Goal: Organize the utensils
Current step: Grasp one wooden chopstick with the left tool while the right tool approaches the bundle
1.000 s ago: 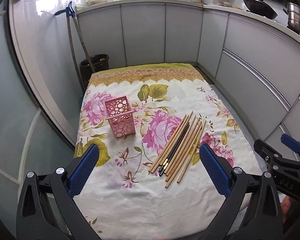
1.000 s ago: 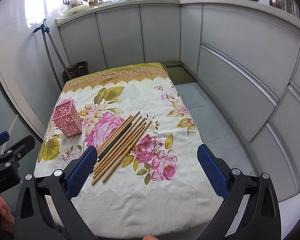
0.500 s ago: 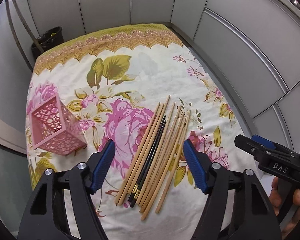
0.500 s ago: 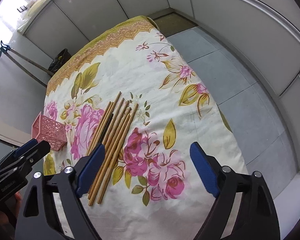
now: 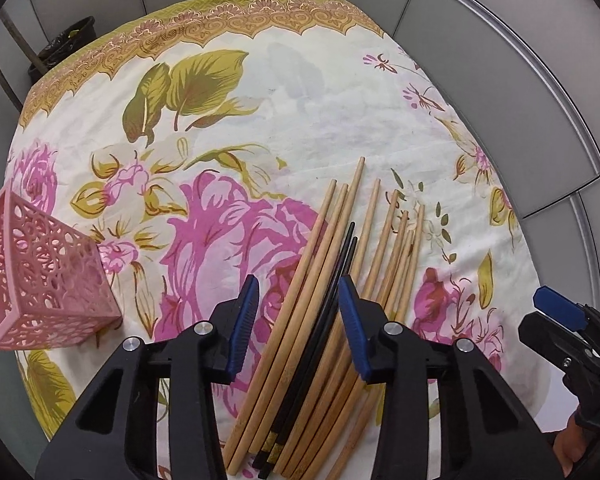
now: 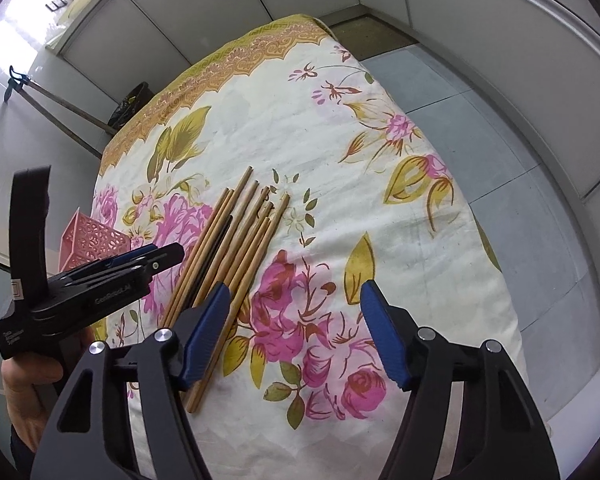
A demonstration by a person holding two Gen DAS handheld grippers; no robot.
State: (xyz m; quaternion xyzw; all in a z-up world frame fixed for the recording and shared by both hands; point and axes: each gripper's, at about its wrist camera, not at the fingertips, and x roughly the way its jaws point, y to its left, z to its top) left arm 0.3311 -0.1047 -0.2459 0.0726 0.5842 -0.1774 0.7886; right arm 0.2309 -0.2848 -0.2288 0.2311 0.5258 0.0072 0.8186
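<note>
Chopsticks [image 5: 340,280] on the tablecloth [image 5: 300,92], basket [image 5: 40,280] well to their left.

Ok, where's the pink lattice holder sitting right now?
The pink lattice holder stands on the floral tablecloth at the far left of the left wrist view, apart from the chopsticks, which lie to its right.

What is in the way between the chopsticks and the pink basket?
Nothing visible. Only bare flowered tablecloth lies between the chopsticks and the pink basket. The left gripper is closing over the chopsticks, not yet pressing them. The right gripper stands beside the bundle.
</note>
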